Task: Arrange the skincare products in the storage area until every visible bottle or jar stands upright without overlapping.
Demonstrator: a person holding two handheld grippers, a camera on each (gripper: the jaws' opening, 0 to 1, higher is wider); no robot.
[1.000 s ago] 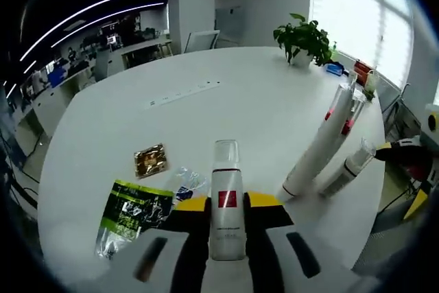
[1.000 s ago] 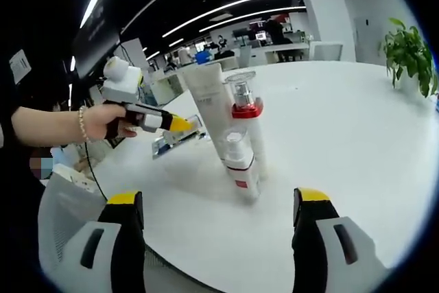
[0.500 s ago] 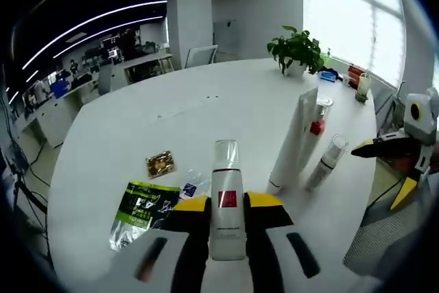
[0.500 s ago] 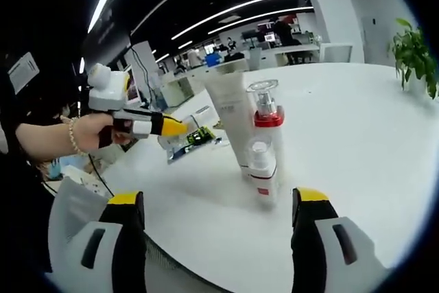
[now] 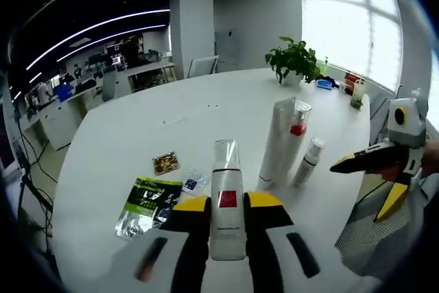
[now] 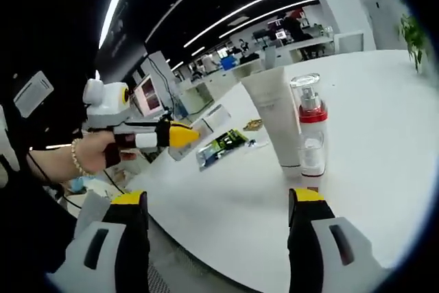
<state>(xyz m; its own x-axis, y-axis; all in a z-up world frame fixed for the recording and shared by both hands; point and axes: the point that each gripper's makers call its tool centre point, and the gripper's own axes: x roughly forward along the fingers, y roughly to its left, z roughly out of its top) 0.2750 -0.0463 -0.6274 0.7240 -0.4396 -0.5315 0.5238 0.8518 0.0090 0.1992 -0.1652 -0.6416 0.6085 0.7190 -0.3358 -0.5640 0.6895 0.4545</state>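
My left gripper [image 5: 227, 205] is shut on a white bottle [image 5: 226, 193] with a red label and a clear cap, held above the round white table [image 5: 171, 121]. Ahead on the table stand a tall white tube [image 5: 277, 143], a pump bottle [image 5: 297, 125] with a red collar and a small white bottle [image 5: 309, 160], close together and upright. My right gripper [image 6: 219, 200] is open with nothing between its jaws, short of that group: the tube [image 6: 275, 117], the pump bottle [image 6: 309, 110], the small bottle [image 6: 313, 152]. It enters the left gripper view as the right gripper [image 5: 369, 182].
A green packet [image 5: 147, 198], a gold sachet [image 5: 164, 162] and a small blue sachet [image 5: 192, 183] lie on the table's left part. A potted plant [image 5: 293, 60] and small items [image 5: 352, 90] stand at the far edge. A hand [image 6: 96, 152] holds the left gripper [image 6: 147, 135].
Both cameras have shifted, so the three standing products now look smaller and more upright in the left gripper view. The white bottle stays clamped in my left gripper; my right gripper stays open.
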